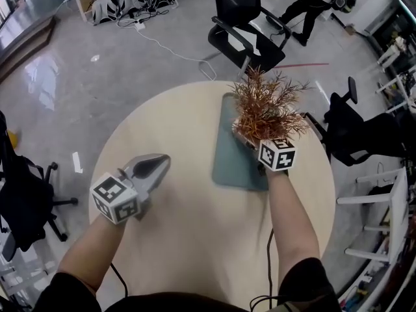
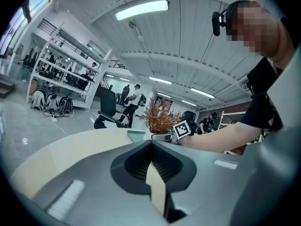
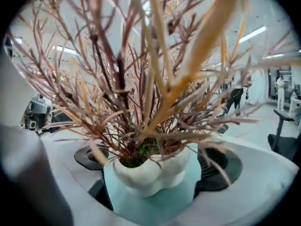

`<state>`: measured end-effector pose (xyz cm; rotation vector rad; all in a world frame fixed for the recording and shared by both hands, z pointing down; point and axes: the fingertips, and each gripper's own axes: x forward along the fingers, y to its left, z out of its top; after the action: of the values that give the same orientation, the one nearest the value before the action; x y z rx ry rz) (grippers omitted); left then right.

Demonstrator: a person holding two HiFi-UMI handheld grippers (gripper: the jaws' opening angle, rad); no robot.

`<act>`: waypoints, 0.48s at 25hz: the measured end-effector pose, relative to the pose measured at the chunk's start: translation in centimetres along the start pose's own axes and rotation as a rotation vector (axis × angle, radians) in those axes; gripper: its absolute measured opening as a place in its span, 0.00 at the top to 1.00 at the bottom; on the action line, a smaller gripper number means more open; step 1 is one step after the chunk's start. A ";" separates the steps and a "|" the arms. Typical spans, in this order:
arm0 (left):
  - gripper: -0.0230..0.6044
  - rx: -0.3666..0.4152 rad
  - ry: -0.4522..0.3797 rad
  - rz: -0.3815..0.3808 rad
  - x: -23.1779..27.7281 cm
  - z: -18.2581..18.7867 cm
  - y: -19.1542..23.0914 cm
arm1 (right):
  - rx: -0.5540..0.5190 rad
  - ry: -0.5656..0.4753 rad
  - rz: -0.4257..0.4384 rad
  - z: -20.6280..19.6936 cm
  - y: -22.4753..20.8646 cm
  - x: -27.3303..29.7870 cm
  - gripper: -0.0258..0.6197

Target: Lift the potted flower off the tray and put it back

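A round table [image 1: 175,129] carries a teal tray [image 1: 234,148], and beyond it a black chair [image 1: 244,25] stands on the grey floor, with a person [image 1: 312,2] farther away. The flower [image 1: 266,109] spreads its dry brown twigs over the right gripper [image 3: 153,166] and hides its jaws from the head view. The white pot [image 3: 150,173] stands on the tray between these jaws, which are wide apart and do not press it. The left gripper [image 1: 159,163] is closed and empty, well apart over the table.
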<state>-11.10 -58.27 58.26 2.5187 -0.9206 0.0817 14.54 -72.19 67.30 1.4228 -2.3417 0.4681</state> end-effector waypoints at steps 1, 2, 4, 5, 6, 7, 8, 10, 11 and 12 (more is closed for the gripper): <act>0.96 0.001 -0.002 -0.004 -0.1 0.0 -0.2 | 0.009 -0.003 0.000 0.0 0.3 -0.5 0.03; 0.96 0.002 -0.004 -0.007 -0.3 0.1 -0.5 | 0.016 -0.005 -0.001 -0.1 0.7 -1.0 0.03; 0.96 0.001 -0.007 -0.008 -0.6 0.3 -1.2 | 0.028 -0.002 -0.011 -0.8 0.8 -2.1 0.03; 0.96 0.001 -0.008 -0.008 -0.8 0.4 -1.5 | 0.034 0.001 -0.016 -1.3 0.7 -2.6 0.03; 0.96 0.002 -0.010 -0.008 -0.9 0.5 -1.9 | 0.040 0.002 -0.020 -1.7 0.7 -3.2 0.03; 0.96 0.004 -0.012 -0.008 -1.1 0.7 -2.2 | 0.047 0.002 -0.024 -1.9 0.8 -3.9 0.03; 0.96 0.007 -0.016 -0.008 -1.3 0.9 -2.6 | 0.054 0.000 -0.027 -2.0 0.8 -4.6 0.04; 0.96 0.013 -0.025 -0.008 -1.8 1.6 -3.5 | 0.064 -0.003 -0.030 -2.1 1.1 -6.2 0.05; 0.96 0.017 -0.030 -0.008 -2.2 1.9 -4.0 | 0.066 -0.004 -0.030 -2.1 1.4 -7.1 0.06; 0.96 0.021 -0.034 -0.007 -2.6 2.2 -4.5 | 0.067 -0.005 -0.030 -2.1 1.7 -8.0 0.08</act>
<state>-10.45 -54.64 53.98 2.5495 -0.9285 0.0465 16.70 -64.25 65.24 1.4884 -2.3261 0.5401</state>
